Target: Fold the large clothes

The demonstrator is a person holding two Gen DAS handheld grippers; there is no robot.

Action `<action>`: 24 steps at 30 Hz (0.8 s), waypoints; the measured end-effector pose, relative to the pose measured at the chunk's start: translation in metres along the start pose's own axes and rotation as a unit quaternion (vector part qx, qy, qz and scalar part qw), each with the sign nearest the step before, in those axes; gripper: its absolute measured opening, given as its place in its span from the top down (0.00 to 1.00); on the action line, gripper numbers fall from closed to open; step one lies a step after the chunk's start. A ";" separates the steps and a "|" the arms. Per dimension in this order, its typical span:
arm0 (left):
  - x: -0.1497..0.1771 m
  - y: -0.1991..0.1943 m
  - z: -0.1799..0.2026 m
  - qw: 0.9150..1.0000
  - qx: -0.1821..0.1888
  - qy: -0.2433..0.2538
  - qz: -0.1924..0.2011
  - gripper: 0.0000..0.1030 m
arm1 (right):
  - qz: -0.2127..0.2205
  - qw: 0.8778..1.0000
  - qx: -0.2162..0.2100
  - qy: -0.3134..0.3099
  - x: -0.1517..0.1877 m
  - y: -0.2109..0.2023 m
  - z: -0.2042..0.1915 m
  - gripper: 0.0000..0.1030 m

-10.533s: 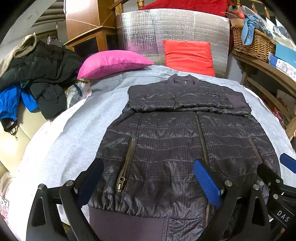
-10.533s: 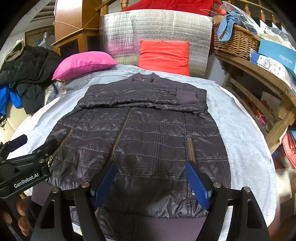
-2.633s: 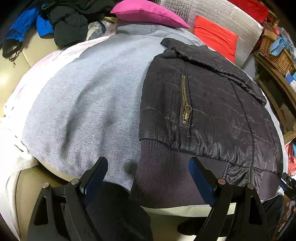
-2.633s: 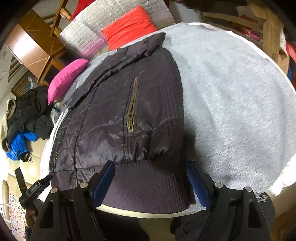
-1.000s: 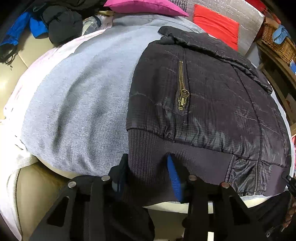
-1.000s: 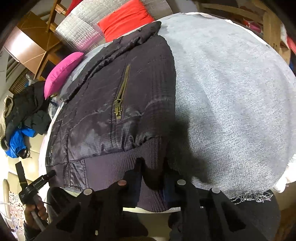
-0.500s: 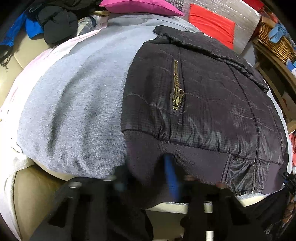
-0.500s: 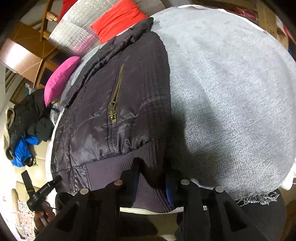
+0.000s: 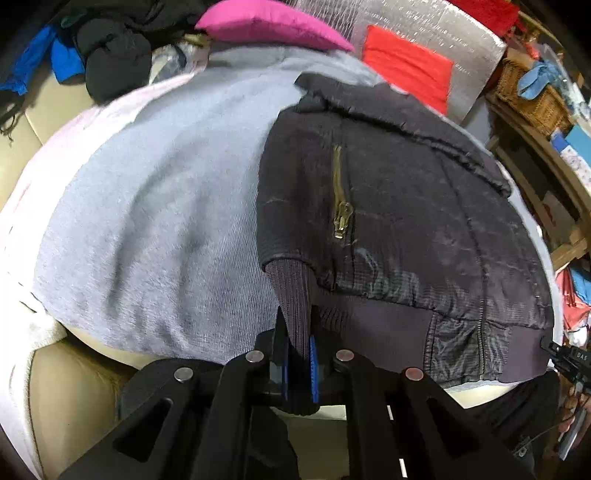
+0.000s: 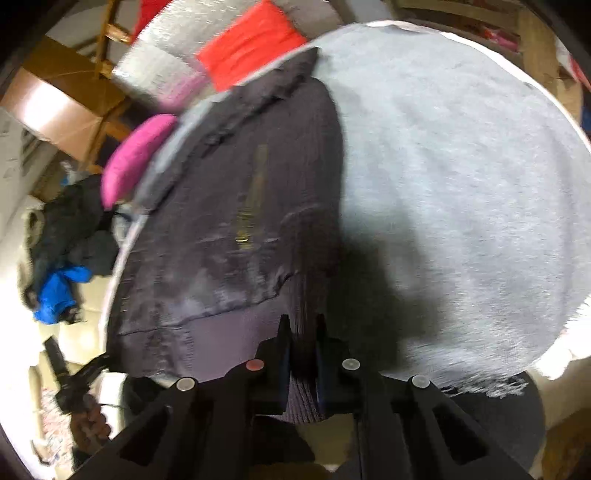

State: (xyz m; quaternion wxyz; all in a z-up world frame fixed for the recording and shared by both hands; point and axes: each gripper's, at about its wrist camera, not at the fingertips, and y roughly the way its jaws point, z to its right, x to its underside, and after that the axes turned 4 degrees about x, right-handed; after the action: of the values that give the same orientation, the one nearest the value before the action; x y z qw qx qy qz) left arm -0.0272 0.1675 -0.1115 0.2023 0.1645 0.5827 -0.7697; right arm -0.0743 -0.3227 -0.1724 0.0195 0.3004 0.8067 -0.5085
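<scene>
Left gripper (image 9: 297,354): pinching ribbed hem at near-left corner of jacket (image 9: 399,192).
Right gripper (image 10: 301,356): pinching hem at near-right corner.
Jacket: flat on grey-covered surface (image 9: 147,206), collar far, sleeves folded across chest.
Risk: thin hem bite may slip on lift; uneven pull would skew fold or shift sleeves.
Room: bare grey cover left and right; pink pillow (image 9: 269,26), red pillow (image 9: 406,74) far; near edge under hem.

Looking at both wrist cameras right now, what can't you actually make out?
- Right wrist view: motion blur smears the jacket; its pocket zipper is a streak.
- Left wrist view: the right gripper is cut by the frame edge.
- Both views: the gripper frames hide the hem edge hanging below the pads.
</scene>
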 end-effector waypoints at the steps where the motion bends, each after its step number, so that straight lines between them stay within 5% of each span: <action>1: 0.000 0.005 0.000 1.000 0.001 -0.004 -0.003 0.88 | -0.001 1.000 0.004 0.006 0.001 0.003 0.001 0.76; 2: -0.001 0.009 0.001 1.000 -0.004 -0.006 -0.004 0.82 | 0.002 1.000 0.006 0.006 0.001 0.005 0.001 0.70; 4: -0.002 0.015 0.002 1.000 -0.005 -0.008 -0.006 0.67 | 0.010 1.000 -0.010 -0.003 0.000 0.003 -0.004 0.40; 7: -0.004 0.023 0.009 1.000 -0.011 0.002 -0.005 0.59 | 0.004 1.000 -0.001 -0.008 -0.004 0.010 -0.010 0.35; 8: -0.005 0.028 0.012 1.000 -0.019 0.009 -0.009 0.59 | 0.001 1.000 -0.001 -0.007 -0.005 0.014 -0.010 0.36; 9: -0.005 0.030 0.014 0.999 -0.027 0.018 -0.013 0.59 | -0.001 1.000 0.008 -0.007 -0.005 0.017 -0.009 0.50; 10: -0.006 0.033 0.016 0.999 -0.032 0.026 -0.015 0.72 | -0.005 1.000 0.008 -0.008 -0.006 0.020 -0.008 0.76; 11: -0.006 0.032 0.017 0.999 -0.038 0.032 -0.011 0.88 | -0.009 1.000 -0.002 -0.003 -0.006 0.021 -0.007 0.80; 12: -0.006 0.029 0.017 0.999 -0.036 0.035 -0.010 0.89 | -0.012 1.000 -0.011 0.001 -0.006 0.021 -0.006 0.85; 24: 0.006 -0.034 -0.003 0.999 0.027 0.013 0.029 0.93 | -0.019 0.997 -0.061 -0.030 0.011 -0.019 -0.012 0.89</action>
State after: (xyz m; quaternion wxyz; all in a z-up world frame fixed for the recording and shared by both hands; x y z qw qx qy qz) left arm -0.0496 0.1774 -0.0873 0.2124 0.1969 0.5590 -0.7770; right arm -0.0896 -0.3129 -0.1552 0.0525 0.2681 0.8409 -0.4672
